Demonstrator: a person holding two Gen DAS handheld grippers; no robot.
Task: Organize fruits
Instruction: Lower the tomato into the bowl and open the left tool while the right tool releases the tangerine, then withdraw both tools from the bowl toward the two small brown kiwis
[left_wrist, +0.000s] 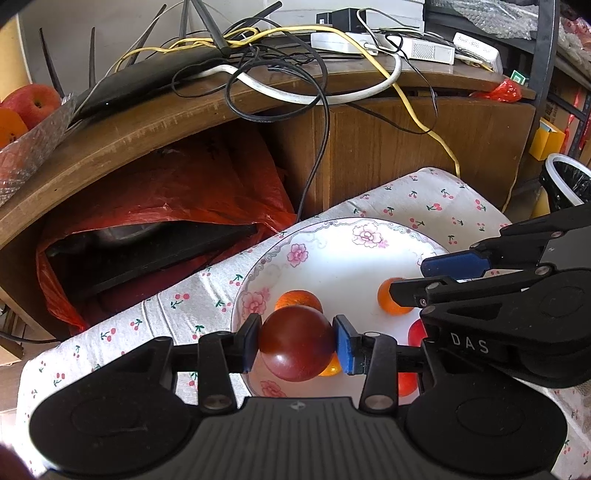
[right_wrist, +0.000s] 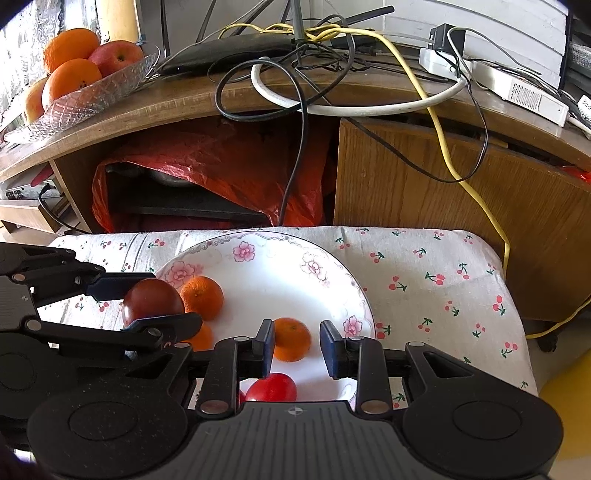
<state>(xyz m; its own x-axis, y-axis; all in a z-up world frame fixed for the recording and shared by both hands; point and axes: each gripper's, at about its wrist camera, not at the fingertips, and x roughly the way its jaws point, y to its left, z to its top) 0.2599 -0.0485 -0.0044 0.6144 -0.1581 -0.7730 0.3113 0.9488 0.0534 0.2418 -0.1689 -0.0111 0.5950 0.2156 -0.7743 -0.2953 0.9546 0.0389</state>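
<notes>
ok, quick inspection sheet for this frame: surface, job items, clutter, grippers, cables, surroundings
Surface: cherry-print cloth under a floral plate.
Job's things: dark red fruit held above the plate; small oranges and a red fruit on it.
Clutter: nothing seen on the cloth.
Grippers: left gripper shut on the dark red fruit; right gripper open around an orange.
Cables: black, white and yellow cables hang off the wooden cabinet.
Surroundings: glass fruit bowl, red plastic bag.
</notes>
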